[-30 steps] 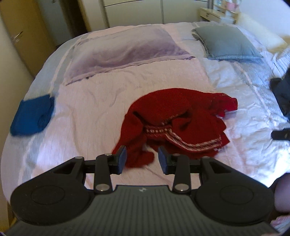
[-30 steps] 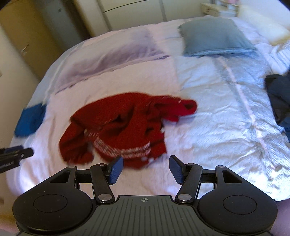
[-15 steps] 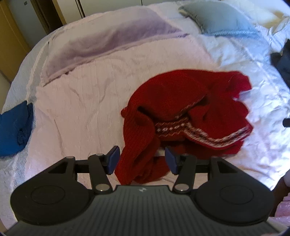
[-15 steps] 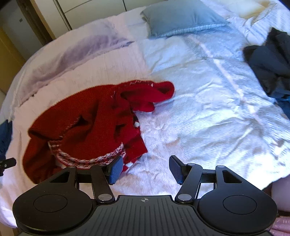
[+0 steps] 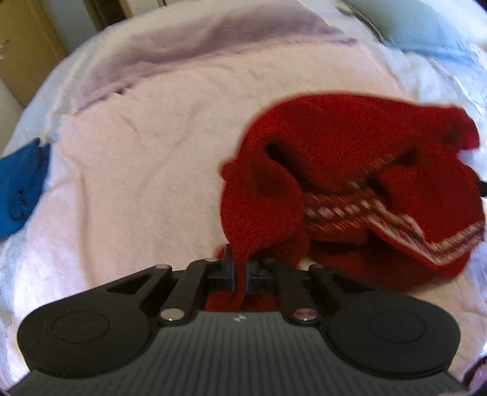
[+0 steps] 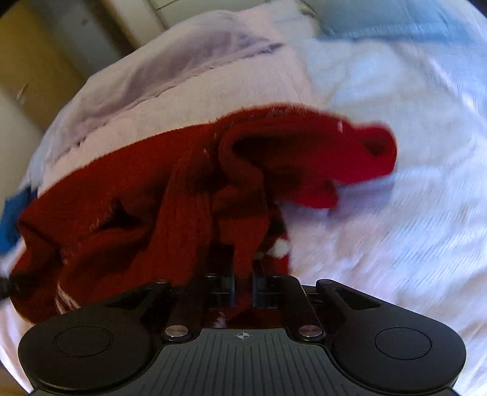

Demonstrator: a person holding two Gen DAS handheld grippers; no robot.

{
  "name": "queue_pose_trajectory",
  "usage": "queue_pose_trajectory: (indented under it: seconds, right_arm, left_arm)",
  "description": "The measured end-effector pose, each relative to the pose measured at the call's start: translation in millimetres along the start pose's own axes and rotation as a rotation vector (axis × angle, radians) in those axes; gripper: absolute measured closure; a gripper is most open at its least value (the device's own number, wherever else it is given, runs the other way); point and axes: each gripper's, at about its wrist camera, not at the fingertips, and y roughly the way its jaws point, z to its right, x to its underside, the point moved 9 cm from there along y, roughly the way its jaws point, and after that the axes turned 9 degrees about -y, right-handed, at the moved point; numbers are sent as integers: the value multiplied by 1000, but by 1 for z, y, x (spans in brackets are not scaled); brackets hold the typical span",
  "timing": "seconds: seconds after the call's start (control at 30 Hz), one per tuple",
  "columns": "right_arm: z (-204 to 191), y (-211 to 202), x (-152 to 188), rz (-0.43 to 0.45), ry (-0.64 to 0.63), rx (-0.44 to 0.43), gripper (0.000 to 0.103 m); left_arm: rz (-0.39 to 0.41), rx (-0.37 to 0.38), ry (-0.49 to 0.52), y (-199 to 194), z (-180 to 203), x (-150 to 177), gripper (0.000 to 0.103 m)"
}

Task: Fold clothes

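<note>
Sweater [image 5: 350,170] in red knit with a white patterned band lies crumpled on the bed [image 5: 137,189], and I take it as my landmark. My left tool [image 5: 240,275] sits at the sweater's near left edge, its jaws closing, with a narrow strip of the red knit pinched between the pads. My right tool [image 6: 243,288] is at the sweater's near right edge, jaws closing too, and a fold of the same red knit runs down between its pads. From the right wrist view the bulk of the sweater spreads to the left of that tool, with one sleeve [image 6: 365,161] reaching away to the right. Beyond the sweater lies a flat lilac cloth [image 5: 213,39], spread over the pale bedcover. Far to the left of the sweater, at the bed's edge, I see a blue garment [image 5: 21,185], well apart from it. Beyond the sweater to the right sits a grey-blue pillow [image 6: 395,21]. Both views are blurred
</note>
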Motion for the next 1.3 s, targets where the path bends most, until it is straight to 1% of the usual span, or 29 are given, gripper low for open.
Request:
queue_pose_trajectory:
  seconds: [0.1,0.13,0.2,0.23,0.27,0.33,0.37,0.4,0.43,0.47,0.5,0.53,0.6,0.63,0.67,0.7,0.77,0.87,0.93,1.0,1.07,1.1,1.13,1.17,1.2,1.23,1.3]
  right_arm:
    - [41,-42,-14,36,-74,137,96]
    - [56,-57,-19,47,-99,187,96]
    - [105,-87,-30,37,-165,385,96]
    - [131,-97,-30,0,-169,466,95]
    - [156,-107,-31,-37,-172,545,95]
    - [198,-116,-22,-145,-143,661,94]
    - [219,-116,-10,-256,-124,697,94]
    - [227,-117,-2,-309,-107,698,90]
    - [234,-117,4,-355,-91,697,73]
    - [229,-120,4,-324,-99,678,62]
    - [224,-123,4,-291,-109,658,45]
    - [209,-122,-3,-236,-152,630,40]
    - [178,-114,-17,-136,-248,566,39]
    - [161,-107,-25,-92,-302,530,39]
    - [140,-95,-29,-65,-366,473,39]
    - [125,-84,-32,-53,-420,436,39]
    - [96,-58,-35,-38,-544,361,39]
    - [69,-26,-45,-11,-705,308,39]
    - [58,-6,-52,5,-780,295,39]
    - [46,6,-55,27,-824,287,39]
    - [42,19,-61,39,-848,276,39]
    - [41,26,-63,40,-859,270,40]
    - [40,32,-65,41,-869,262,69]
    - [38,33,-70,39,-868,229,96]
    - [40,31,-79,53,-842,229,92]
    - [41,29,-88,68,-818,231,93]
    - [40,24,-124,140,-804,269,93]
  left_arm:
    - [80,-118,-59,-10,-53,-24,97]
    - [81,-137,-89,-10,-70,-31,97]
    - [61,-151,-137,-6,-100,-43,97]
    - [52,-156,-142,-3,-110,-47,97]
    - [43,-161,-107,0,-111,-50,96]
    - [32,-201,-15,4,-105,-52,89]
    - [37,-210,19,2,-98,-51,87]
    - [43,-193,42,-1,-89,-50,82]
    - [50,-176,66,-4,-80,-49,79]
    - [59,-145,92,-9,-69,-48,78]
    - [70,-93,119,-15,-53,-47,72]
    - [82,-41,147,-21,-37,-46,63]
    - [107,49,227,-25,0,-41,54]
    - [119,93,289,-24,22,-38,53]
    - [128,133,356,-20,43,-35,53]
    - [134,161,424,-13,61,-30,53]
    - [153,188,542,3,89,-23,53]
    - [171,185,673,29,106,-13,53]
    - [183,157,747,42,109,-6,53]
    - [211,135,795,52,110,-3,55]
    - [225,132,798,58,109,-6,71]
    - [224,139,786,61,110,-8,83]
    - [235,142,772,62,109,-13,85]
    - [261,140,749,60,106,-24,86]
    - [285,137,717,57,103,-36,87]
    - [308,135,685,53,100,-49,88]
    - [362,107,618,52,86,-87,88]
